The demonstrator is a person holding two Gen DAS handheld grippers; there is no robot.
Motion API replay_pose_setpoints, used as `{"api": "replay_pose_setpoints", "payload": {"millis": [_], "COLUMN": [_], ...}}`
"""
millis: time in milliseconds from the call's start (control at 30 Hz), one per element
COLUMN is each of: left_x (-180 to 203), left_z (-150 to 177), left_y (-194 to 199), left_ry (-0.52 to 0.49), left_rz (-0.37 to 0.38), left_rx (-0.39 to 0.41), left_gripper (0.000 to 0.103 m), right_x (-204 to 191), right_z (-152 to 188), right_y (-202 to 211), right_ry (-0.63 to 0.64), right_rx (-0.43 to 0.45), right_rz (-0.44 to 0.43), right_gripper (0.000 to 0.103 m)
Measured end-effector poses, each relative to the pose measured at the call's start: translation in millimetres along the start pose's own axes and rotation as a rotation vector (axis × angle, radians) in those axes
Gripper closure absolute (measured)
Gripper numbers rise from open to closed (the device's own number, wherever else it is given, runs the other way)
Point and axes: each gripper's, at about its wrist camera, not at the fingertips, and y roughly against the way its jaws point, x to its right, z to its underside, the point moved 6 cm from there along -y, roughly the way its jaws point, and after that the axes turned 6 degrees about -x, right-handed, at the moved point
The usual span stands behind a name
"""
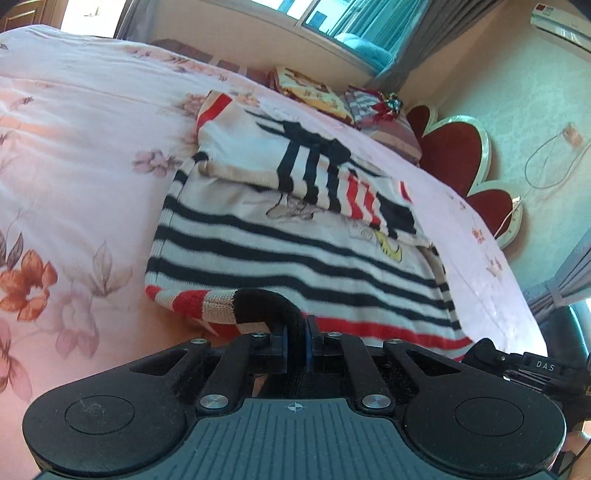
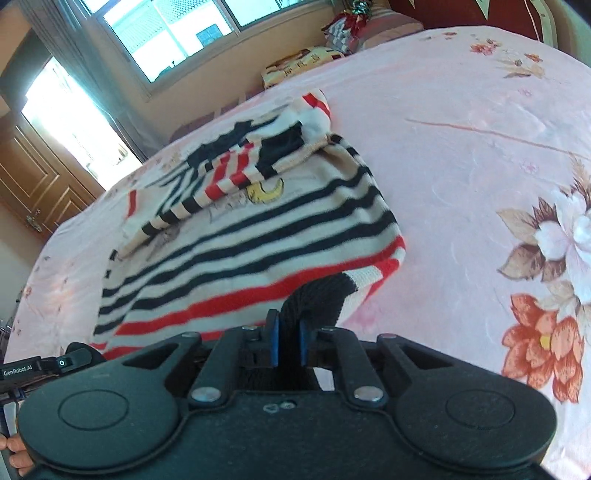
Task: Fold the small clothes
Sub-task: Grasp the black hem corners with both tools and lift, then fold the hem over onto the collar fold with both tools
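Left gripper (image 1: 296, 334) clamped tight on the black hem band of the striped sweater (image 1: 295, 254), at the sweater's near left corner; blue pads (image 1: 283, 341) pressing the knit from both sides, the hem bunched and lifted off the bedspread (image 1: 74, 166) there, a red, beige and black strip of cuff curling away to the left of the pinch.

Sweater spread flat across the middle of the bed, black stripes on cream over the body, red stripes toward the near hem, a cartoon print with a yellow patch (image 1: 391, 251) partly covered. Both sleeves folded inward over the chest, lying crossed on top, toward the far side of the garment. Pink floral bedspread underneath, bare on the left side and along the right edge. At the head of the bed, a striped pillow (image 1: 391, 125) and a patterned cushion (image 1: 314, 92) against a red heart-shaped headboard (image 1: 450, 147); window with teal curtains (image 1: 369, 26) behind.

Right gripper (image 2: 289, 341) likewise closed on the black hem band, at the sweater's near right corner, blue pads (image 2: 273, 343) squeezing the fabric, that corner raised from the bedspread and folded over on itself. Tip of the other gripper just visible at the lower left edge of the right wrist view, fingers of a hand (image 2: 14, 454) below it. Wooden door (image 2: 33, 184) beyond the far left corner of the bed.
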Motion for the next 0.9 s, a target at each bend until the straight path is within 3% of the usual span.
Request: {"api": "replay_pose_setpoints", "payload": {"millis": [167,367,633,733,767,833,900], "left_x": [8.9,6.9,-9.4,-19.9,-22.5,-25.2,-24.7], "left_z": [-61.8,-147.5,-225.9,-238.9,-240.8,-243.4,-247.1], "left_y": [-16.9,-65.5,-160.5,-194.8,-200.4,-203.3,-193.4], "left_ry": [0.007,0.024,0.040,0.055,0.052,0.057,0.050], "left_rz": [0.013,-0.029,-0.158,-0.205,-0.215,-0.193,-0.180], "left_rx": [0.077,0.154,0.138,0.066,0.057,0.036,0.077], "left_gripper": [0.095,0.095,0.095,0.094,0.093,0.085,0.052], "right_x": [-10.4,-14.7,8.8,20.8,25.6,31.6,31.3], "right_z": [-70.1,-160.2,-238.6,-252.1,-254.3,-259.2,-267.3], "right_y": [-18.3,-75.7,-176.4,-206.3,-214.5,-219.5,-210.9], "right_ry": [-0.050,-0.080,-0.145,-0.192,-0.220,-0.237,-0.195], "right_rx": [0.059,0.090,0.048,0.012,-0.007,-0.009,0.039], "right_rz": [-0.085,-0.108,-0.055,-0.048,-0.055,-0.067,-0.057], "right_gripper": [0.092,0.092,0.093,0.091,0.085,0.078,0.062]}}
